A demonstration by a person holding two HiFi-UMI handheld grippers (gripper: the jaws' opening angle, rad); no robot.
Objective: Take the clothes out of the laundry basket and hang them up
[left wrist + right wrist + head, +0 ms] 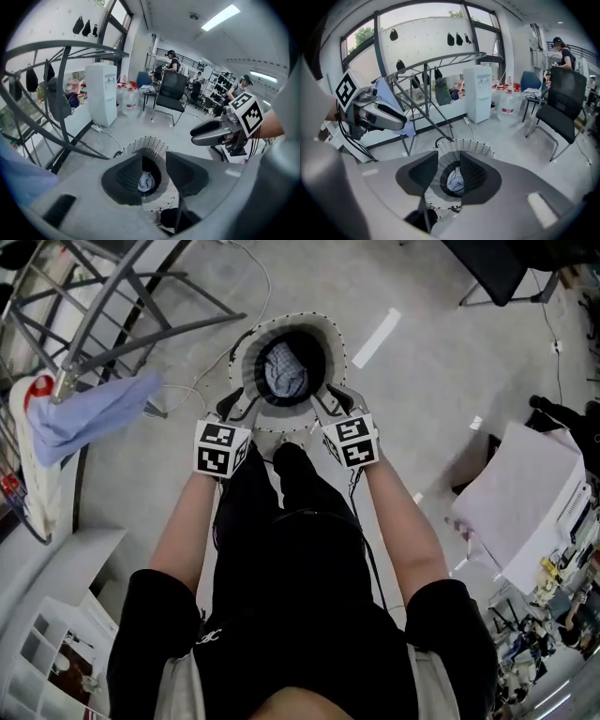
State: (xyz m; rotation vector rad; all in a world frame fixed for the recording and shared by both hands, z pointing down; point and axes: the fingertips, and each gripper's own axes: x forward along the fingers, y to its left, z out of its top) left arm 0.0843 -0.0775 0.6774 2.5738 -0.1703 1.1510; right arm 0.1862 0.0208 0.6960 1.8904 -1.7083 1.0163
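No legible text, number or brand is present. The cube (222, 448) on the left gripper (242, 407) and the cube (351, 440) on the right gripper (333, 401) carry only black-and-white square marker patterns. A small white mark (208, 637) on the near black sleeve cannot be read.

— What did my feed show of the rig?
— Grey jaws with black ribbed pads (127, 176) on the left gripper (242, 407) and right gripper (330, 401); behind the fingers (208, 134), white cubes (222, 448) with black square markers and thin black cables (253, 146).
— Clothing?
— I saw black short sleeves (155, 615).
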